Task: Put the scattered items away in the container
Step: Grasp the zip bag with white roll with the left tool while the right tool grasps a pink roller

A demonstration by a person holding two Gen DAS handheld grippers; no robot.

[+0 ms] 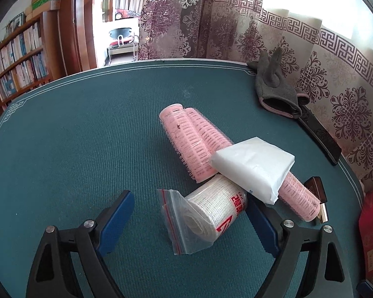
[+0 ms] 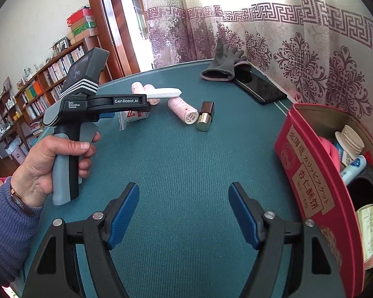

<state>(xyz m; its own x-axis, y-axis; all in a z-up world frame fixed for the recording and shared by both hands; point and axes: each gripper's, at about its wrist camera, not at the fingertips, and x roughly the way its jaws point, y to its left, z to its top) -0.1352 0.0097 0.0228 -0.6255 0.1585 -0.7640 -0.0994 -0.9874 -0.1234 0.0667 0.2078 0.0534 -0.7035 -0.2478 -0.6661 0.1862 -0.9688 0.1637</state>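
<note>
The left hand-held gripper point(image 1: 189, 219) is hovering low over the green desk point(image 1: 74, 149), its blue pads apart on either side of a bagged white gauze roll point(image 1: 211, 208), the right pad close against the roll's end, the left pad clear. The right hand-held gripper point(image 2: 184, 214) is waiting with fingers spread over bare mat, nothing between them. At the near right, the red tin point(image 2: 308, 178) is sitting open with bottles inside. Beyond the roll, a white packet point(image 1: 253, 166) is lying across pink hair rollers point(image 1: 189, 141), a lipstick point(image 2: 206, 116) beside them. Farthest off, a grey glove point(image 1: 276, 87) and a black phone point(image 2: 261, 89) are resting near the curtain.
</note>
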